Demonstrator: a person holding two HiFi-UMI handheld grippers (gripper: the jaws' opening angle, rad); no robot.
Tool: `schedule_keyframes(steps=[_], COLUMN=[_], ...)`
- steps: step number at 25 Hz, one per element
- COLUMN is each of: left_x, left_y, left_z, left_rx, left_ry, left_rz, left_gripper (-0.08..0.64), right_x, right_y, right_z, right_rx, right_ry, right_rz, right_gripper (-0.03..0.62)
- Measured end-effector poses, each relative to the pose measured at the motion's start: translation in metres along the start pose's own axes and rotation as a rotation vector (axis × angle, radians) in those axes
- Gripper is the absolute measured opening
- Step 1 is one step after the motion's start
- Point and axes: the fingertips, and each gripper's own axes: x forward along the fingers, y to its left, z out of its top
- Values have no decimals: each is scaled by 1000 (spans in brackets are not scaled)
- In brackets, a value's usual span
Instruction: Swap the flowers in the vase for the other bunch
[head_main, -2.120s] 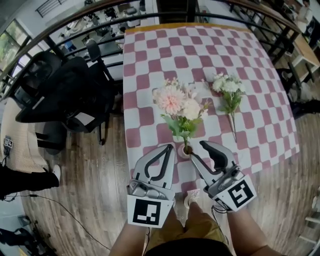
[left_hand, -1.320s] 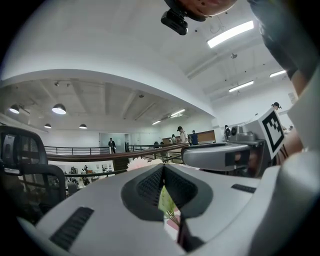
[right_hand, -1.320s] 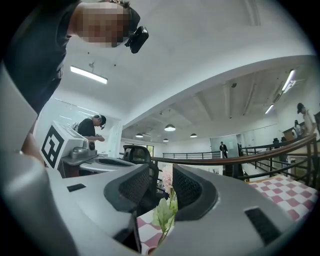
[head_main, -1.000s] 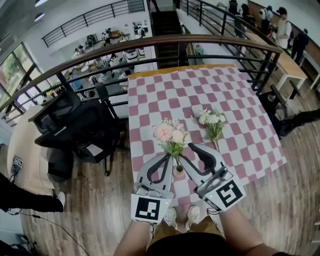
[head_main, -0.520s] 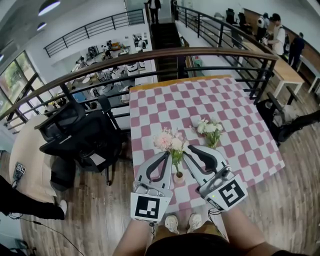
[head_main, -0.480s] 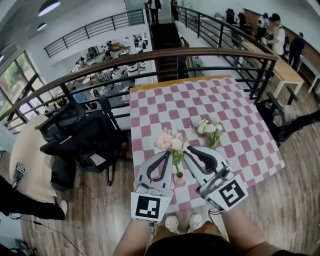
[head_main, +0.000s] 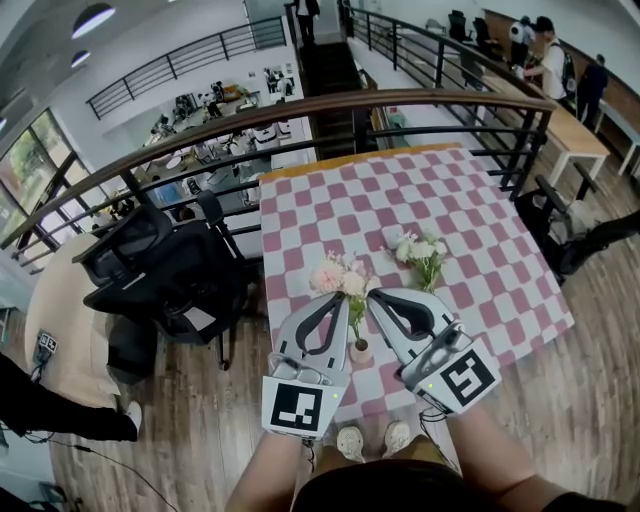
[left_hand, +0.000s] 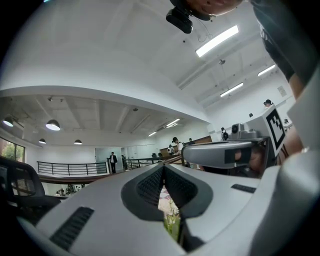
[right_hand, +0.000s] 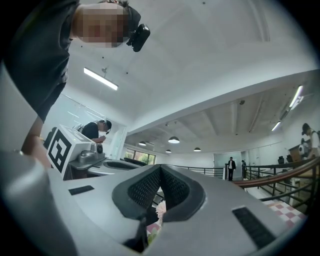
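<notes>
Item: vase (head_main: 360, 351), upright near the lower edge of the checked table (head_main: 480, 290), holding the pink bunch (head_main: 338, 280). The white bunch (head_main: 420, 250) lies flat on the cloth up and to the right, well apart. This layout would fit either end of a swap. Left gripper (head_main: 336, 297): jaws together, nothing between the pads. Right gripper (head_main: 371, 296): jaws have just been closing and now meet, also empty. In the gripper views the flowers show only far off through the gap. Both grippers are held roughly level and high in the lower centre, probably at rest and not working. Against the earlier frames, the right jaws stood apart then. The table now looks smaller and more railing (head_main: 300, 105) shows. Both bunches and the vase lie as they did.
</notes>
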Motion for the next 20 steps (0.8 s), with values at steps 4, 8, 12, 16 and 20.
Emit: schedule_keyframes(steps=[4, 8, 12, 16, 20], left_x=[1, 1, 1, 1, -1], left_y=[-1, -2, -3, -6, -7], left_z=[1, 1, 4, 1, 1], left_rx=[14, 23, 20, 23, 34], left_ry=[0, 4, 0, 9, 9], left_rz=[-5, -8, -10, -13, -19], left_gripper=[9, 9, 9, 9, 9], right_x=[1, 2, 0, -2, -2], right_y=[-3, -2, -6, -3, 0], right_z=[-3, -2, -1, -2, -2], right_rx=[-15, -15, -11, -10, -16], right_ry=[15, 17, 19, 22, 26], right_rz=[-17, -12, -16, -13, -11], right_gripper=[31, 31, 31, 31, 31])
